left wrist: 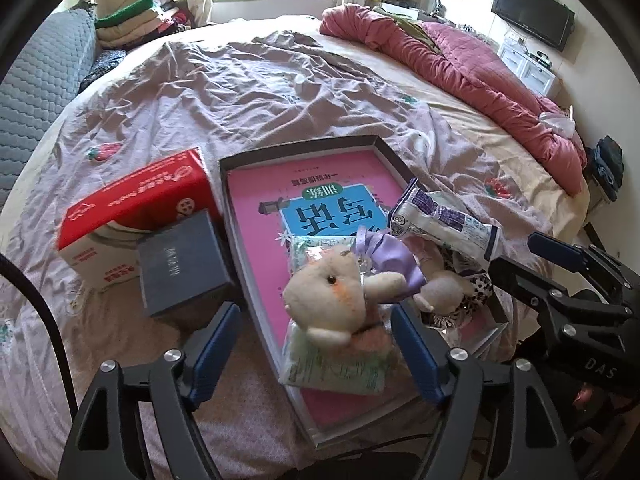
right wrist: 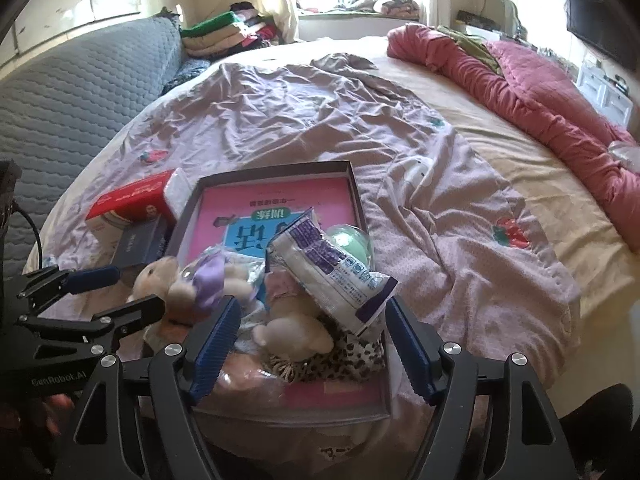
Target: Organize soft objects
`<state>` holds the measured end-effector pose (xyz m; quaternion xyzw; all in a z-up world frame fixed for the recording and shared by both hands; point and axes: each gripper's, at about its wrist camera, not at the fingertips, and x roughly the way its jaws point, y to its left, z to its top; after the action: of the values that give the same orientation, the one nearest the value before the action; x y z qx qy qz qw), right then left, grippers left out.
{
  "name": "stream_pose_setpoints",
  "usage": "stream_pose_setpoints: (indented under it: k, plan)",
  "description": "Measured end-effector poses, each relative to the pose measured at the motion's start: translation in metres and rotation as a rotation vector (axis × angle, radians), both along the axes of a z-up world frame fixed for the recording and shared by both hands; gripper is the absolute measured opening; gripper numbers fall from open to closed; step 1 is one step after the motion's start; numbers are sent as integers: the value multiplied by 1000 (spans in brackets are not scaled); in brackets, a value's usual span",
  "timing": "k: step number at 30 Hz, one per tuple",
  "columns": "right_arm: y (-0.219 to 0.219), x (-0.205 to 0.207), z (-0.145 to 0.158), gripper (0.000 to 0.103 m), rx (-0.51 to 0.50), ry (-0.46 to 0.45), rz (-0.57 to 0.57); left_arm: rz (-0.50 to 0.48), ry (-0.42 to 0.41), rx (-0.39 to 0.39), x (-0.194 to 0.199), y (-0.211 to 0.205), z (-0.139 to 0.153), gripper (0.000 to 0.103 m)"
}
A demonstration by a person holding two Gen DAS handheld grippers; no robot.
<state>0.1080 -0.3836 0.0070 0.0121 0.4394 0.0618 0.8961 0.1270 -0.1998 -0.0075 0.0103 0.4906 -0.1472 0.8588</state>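
A shallow grey box (left wrist: 304, 144) with a pink book in it lies on the bed. Soft things are piled at its near end. A cream plush bear (left wrist: 332, 292) rests on a green-white packet (left wrist: 332, 372), between the pads of my left gripper (left wrist: 316, 346), which is open and not pressing on it. Beside the bear lie a purple pouch (left wrist: 394, 256) and a white-purple packet (left wrist: 444, 220). In the right wrist view my right gripper (right wrist: 312, 340) is open over a second cream plush (right wrist: 296, 328), leopard-print fabric (right wrist: 344, 356) and the white-purple packet (right wrist: 332, 276). A green ball (right wrist: 352, 240) sits behind.
A red-and-white carton (left wrist: 132, 208) and a dark blue box (left wrist: 184, 264) stand left of the grey box. A pink quilt (left wrist: 460, 64) is heaped along the bed's right side. Folded clothes (left wrist: 136, 20) are stacked at the far left, next to a grey quilted headboard (left wrist: 40, 80).
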Motion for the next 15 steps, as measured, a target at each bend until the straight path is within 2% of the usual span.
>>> stream_pose_setpoints:
  k: [8,15]
  plan:
    - [14,-35,24,77,-4,-71,16,39,-59,26,-32,11,23,84]
    - [26,-73,37,79,0,-103,-13,71,-65,50,-65,21,28,84]
